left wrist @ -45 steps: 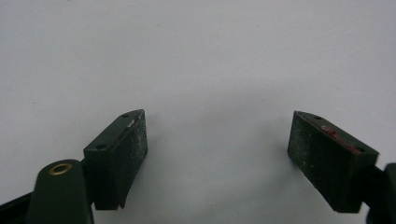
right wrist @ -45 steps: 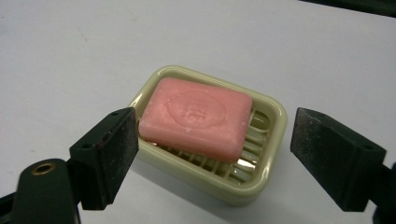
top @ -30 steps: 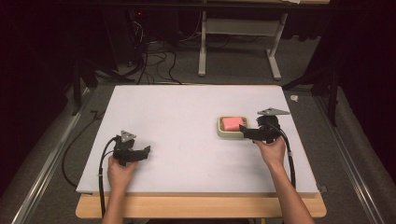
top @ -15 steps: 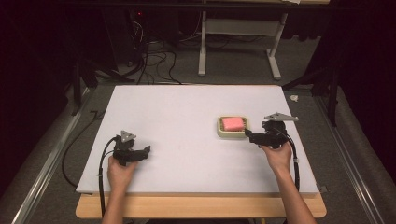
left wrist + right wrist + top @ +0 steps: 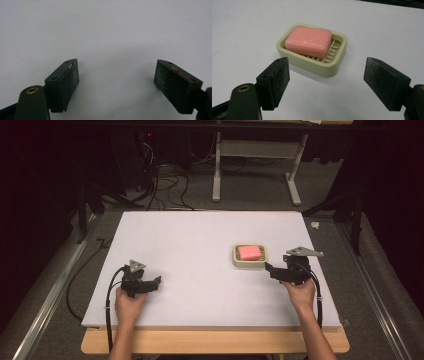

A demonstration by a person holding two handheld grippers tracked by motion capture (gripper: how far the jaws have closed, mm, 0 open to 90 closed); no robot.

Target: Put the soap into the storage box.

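My right tongs [image 5: 325, 83] gape wide just short of the soap dish [image 5: 312, 63], which sits on the table [image 5: 200, 245] with pink soap [image 5: 309, 41] inside. My left tongs [image 5: 116, 82] rest wide open, empty. Next, I judge, I straddle the dish and squeeze.

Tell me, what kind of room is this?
Probably a lab or workshop for recording tasks: a plain white table, tangled cables on the floor behind it, and a hand-held gripper near a soap dish.
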